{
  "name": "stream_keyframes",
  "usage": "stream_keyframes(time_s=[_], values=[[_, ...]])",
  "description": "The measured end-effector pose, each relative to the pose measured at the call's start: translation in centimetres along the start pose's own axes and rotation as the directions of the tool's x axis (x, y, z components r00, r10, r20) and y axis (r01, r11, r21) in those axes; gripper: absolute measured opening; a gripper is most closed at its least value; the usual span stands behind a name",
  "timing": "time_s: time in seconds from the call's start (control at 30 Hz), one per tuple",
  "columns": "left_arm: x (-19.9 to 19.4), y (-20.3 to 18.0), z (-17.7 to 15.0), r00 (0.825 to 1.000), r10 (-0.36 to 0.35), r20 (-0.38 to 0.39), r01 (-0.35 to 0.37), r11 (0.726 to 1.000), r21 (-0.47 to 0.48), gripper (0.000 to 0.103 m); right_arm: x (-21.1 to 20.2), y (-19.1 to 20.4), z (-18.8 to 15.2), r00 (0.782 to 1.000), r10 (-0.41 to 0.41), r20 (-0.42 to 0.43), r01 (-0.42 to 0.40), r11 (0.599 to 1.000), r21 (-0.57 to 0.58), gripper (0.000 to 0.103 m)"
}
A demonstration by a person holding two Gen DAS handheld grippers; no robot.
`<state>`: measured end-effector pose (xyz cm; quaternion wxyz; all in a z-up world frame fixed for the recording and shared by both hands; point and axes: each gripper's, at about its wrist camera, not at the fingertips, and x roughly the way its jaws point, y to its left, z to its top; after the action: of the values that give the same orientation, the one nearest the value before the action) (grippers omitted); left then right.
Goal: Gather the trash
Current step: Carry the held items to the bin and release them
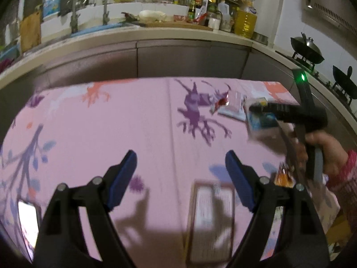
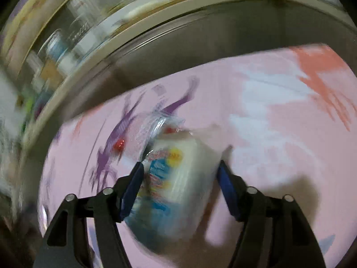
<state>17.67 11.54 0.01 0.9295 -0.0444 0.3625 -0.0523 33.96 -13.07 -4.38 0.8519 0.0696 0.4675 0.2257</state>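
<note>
My right gripper (image 2: pixel 180 178) is shut on a white and blue plastic wrapper (image 2: pixel 174 183), its blue pads pressed on both sides; the view is blurred by motion. In the left wrist view the right gripper (image 1: pixel 252 108) holds that wrapper (image 1: pixel 262 125) above the pink cloth at the right. A red and clear wrapper (image 1: pixel 223 101) and a pale packet (image 1: pixel 234 109) lie beside it. My left gripper (image 1: pixel 180 158) is open and empty over the cloth. A flat printed packet (image 1: pixel 212 214) lies just ahead of its right finger. A small orange wrapper (image 1: pixel 283 176) lies at the right.
The table wears a pink cloth (image 1: pixel 111 129) with purple branch prints. Behind it runs a kitchen counter (image 1: pixel 156 33) with taps, bottles and a cutting board. Woks (image 1: pixel 308 49) stand on a stove at the right. A lit phone (image 1: pixel 28 221) lies at the lower left.
</note>
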Motion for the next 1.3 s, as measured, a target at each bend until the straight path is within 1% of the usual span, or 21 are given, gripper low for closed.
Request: stream_keyframes(time_s=[0.03, 0.1, 0.17, 0.27, 0.33, 0.47, 0.5, 0.53, 0.57, 0.6, 0.63, 0.77, 0.87, 0.93, 1.0, 1.03, 1.07, 1.17, 1.23, 1.27, 1.3], values=[[0.5, -0.2, 0.7, 1.000, -0.004, 0.000, 0.004, 1.000, 0.013, 0.078, -0.2, 0.7, -0.4, 1.000, 0.000, 0.007, 0.000, 0.998, -0.057, 0.046], [2.7, -1.5, 2.7, 1.000, 0.003, -0.016, -0.002, 0.998, 0.060, 0.078, -1.1, 1.3, -1.5, 1.000, -0.005, 0.023, 0.008, 0.992, -0.127, 0.044], [5.3, -3.2, 4.7, 0.999, -0.026, -0.042, 0.030, 0.994, 0.107, 0.078, -2.2, 0.5, -2.3, 0.999, -0.004, 0.036, 0.009, 0.991, -0.133, 0.042], [9.5, -6.2, 7.2, 0.995, -0.062, -0.081, 0.075, 0.983, 0.167, 0.080, -4.5, -2.1, -3.6, 0.997, -0.009, 0.080, 0.015, 0.997, -0.078, 0.039], [12.7, -8.5, 8.7, 0.987, -0.096, -0.128, 0.120, 0.973, 0.197, 0.086, -6.7, -4.2, -4.8, 0.992, -0.032, 0.120, 0.036, 0.999, -0.031, 0.038], [17.8, -11.4, 9.3, 0.974, -0.084, -0.208, 0.132, 0.964, 0.230, 0.086, -10.0, -7.6, -6.9, 0.986, -0.064, 0.154, 0.057, 0.997, 0.055, 0.037], [19.3, -11.9, 9.4, 0.970, -0.065, -0.233, 0.121, 0.964, 0.236, 0.082, -10.5, -8.2, -7.3, 0.985, -0.067, 0.156, 0.057, 0.996, 0.068, 0.037], [19.9, -12.2, 9.3, 0.968, -0.054, -0.245, 0.114, 0.965, 0.238, 0.061, -11.0, -8.8, -7.8, 0.985, -0.070, 0.158, 0.058, 0.995, 0.083, 0.037], [21.0, -12.3, 9.2, 0.959, -0.050, -0.278, 0.119, 0.964, 0.236, 0.051, -11.4, -9.3, -8.3, 0.985, -0.070, 0.158, 0.055, 0.994, 0.094, 0.037], [21.2, -12.3, 9.2, 0.958, -0.060, -0.281, 0.126, 0.966, 0.224, 0.042, -11.7, -9.9, -8.8, 0.985, -0.066, 0.159, 0.049, 0.993, 0.111, 0.037], [20.8, -12.2, 9.2, 0.956, -0.080, -0.283, 0.143, 0.967, 0.209, 0.029, -11.9, -10.2, -9.2, 0.985, -0.060, 0.160, 0.041, 0.991, 0.124, 0.037], [18.1, -12.7, 8.7, 0.944, -0.146, -0.296, 0.205, 0.962, 0.179, 0.025, -12.6, -11.0, -10.7, 0.985, -0.028, 0.168, 0.000, 0.987, 0.162, 0.037], [15.1, -15.0, 8.2, 0.934, -0.205, -0.292, 0.269, 0.942, 0.199, 0.025, -13.5, -11.8, -12.1, 0.983, 0.003, 0.184, -0.039, 0.980, 0.195, 0.037], [13.3, -17.4, 8.0, 0.922, -0.254, -0.293, 0.323, 0.922, 0.215, 0.025, -14.3, -12.8, -12.9, 0.981, 0.013, 0.195, -0.058, 0.972, 0.228, 0.037], [11.8, -21.6, 7.6, 0.898, -0.314, -0.308, 0.395, 0.885, 0.247, 0.025, -15.6, -14.4, -13.7, 0.976, 0.008, 0.217, -0.067, 0.962, 0.266, 0.036], [11.6, -23.1, 7.6, 0.890, -0.329, -0.317, 0.414, 0.873, 0.256, 0.025, -16.7, -15.4, -14.2, 0.972, -0.001, 0.234, -0.068, 0.956, 0.287, 0.036], [11.2, -25.6, 7.3, 0.873, -0.355, -0.334, 0.450, 0.851, 0.271, 0.025, -17.8, -16.4, -14.7, 0.968, -0.017, 0.252, -0.063, 0.950, 0.305, 0.036], [11.1, -32.2, 6.3, 0.833, -0.406, -0.377, 0.524, 0.796, 0.301, 0.025, -21.7, -19.7, -15.9, 0.950, -0.094, 0.297, -0.017, 0.937, 0.348, 0.036], [11.3, -36.6, 5.6, 0.807, -0.434, -0.401, 0.566, 0.761, 0.317, 0.025, -25.0, -22.6, -16.9, 0.931, -0.174, 0.319, 0.044, 0.925, 0.378, 0.036], [11.6, -39.4, 5.2, 0.788, -0.452, -0.417, 0.593, 0.738, 0.321, 0.025, -26.2, -23.9, -17.2, 0.923, -0.204, 0.325, 0.064, 0.917, 0.395, 0.036], [11.7, -41.3, 5.0, 0.773, -0.465, -0.430, 0.612, 0.723, 0.319, 0.025, -27.1, -25.0, -17.4, 0.918, -0.223, 0.329, 0.074, 0.909, 0.409, 0.035]])
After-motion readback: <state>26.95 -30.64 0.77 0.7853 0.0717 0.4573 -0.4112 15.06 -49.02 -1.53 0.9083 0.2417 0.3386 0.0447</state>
